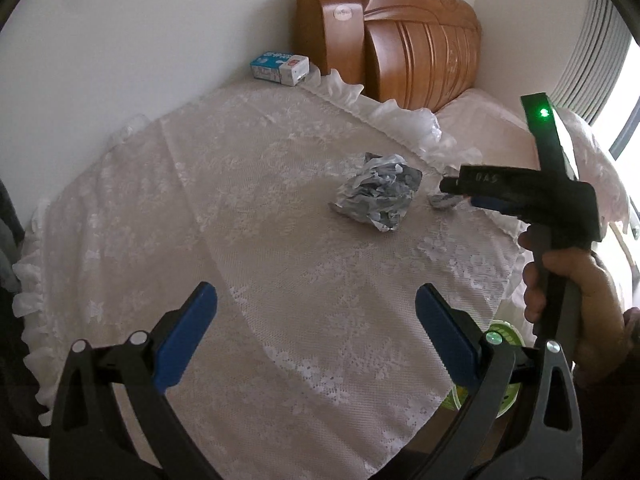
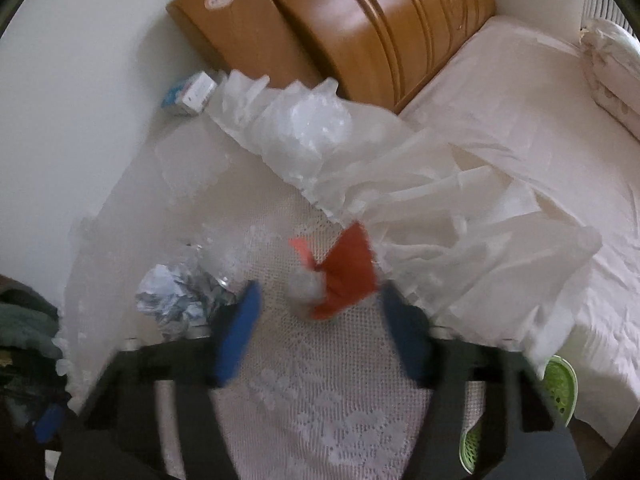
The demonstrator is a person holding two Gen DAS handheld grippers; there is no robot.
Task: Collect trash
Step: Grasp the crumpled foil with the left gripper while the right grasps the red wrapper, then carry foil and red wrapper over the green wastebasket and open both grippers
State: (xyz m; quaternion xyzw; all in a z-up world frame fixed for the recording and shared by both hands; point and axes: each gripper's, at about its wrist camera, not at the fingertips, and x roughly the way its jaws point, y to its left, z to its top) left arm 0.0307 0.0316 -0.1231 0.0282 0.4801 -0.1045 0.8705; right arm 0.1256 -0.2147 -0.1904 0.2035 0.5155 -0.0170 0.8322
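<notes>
A crumpled grey-and-white paper ball (image 1: 376, 192) (image 2: 172, 300) lies on the lace-covered table (image 1: 240, 220). To its right lies a small red wrapper with a grey-white scrap (image 2: 344, 276), of which the left wrist view shows only a grey bit (image 1: 442, 201). My right gripper (image 2: 320, 308) (image 1: 450, 190) hovers over it. Its blue fingers stand either side of the wrapper's near end without pressing on it, and that view is blurred. My left gripper (image 1: 316, 300) is open and empty over the near part of the table, well short of the paper ball.
A blue-and-white tissue box (image 1: 280, 66) sits at the table's far corner by the wall. A wooden headboard (image 1: 420, 40) and a bed (image 2: 520, 120) lie beyond the frilled edge. A green basket (image 1: 504, 336) (image 2: 560, 380) stands low at the right. A hand (image 1: 576, 300) holds the right gripper.
</notes>
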